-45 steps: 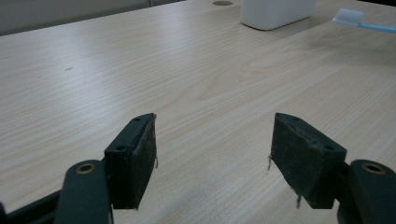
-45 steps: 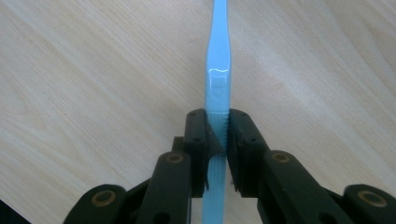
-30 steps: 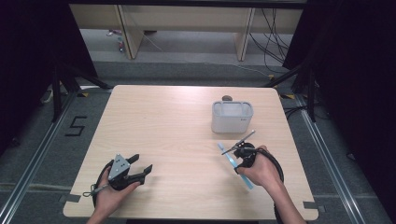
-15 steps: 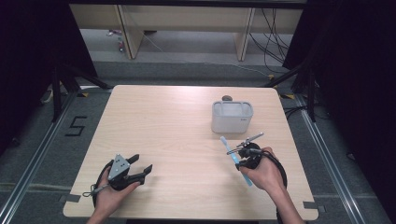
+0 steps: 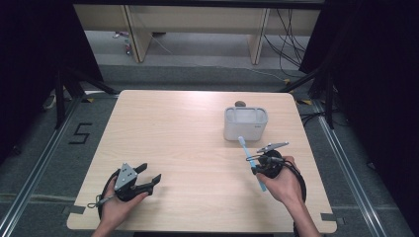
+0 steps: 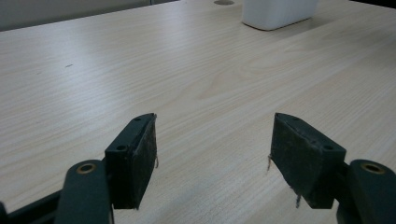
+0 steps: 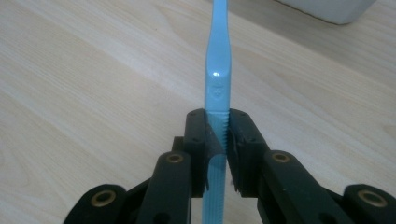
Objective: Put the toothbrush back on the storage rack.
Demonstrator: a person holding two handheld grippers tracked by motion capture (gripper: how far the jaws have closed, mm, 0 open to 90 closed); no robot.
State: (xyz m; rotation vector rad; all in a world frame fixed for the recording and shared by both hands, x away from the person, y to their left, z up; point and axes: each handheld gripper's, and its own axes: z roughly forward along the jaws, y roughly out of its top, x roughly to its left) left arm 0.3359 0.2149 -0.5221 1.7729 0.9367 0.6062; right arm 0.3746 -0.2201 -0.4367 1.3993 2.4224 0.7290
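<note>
We see a light wooden table with rounded corners and a fine, even grain. On it, toward the far right, stands a white rectangular container, open at the top. Just behind it, near the far edge, we find a small dark round spot on the tabletop.

White bin standing far right on wooden table; small dark disc just behind.
</note>
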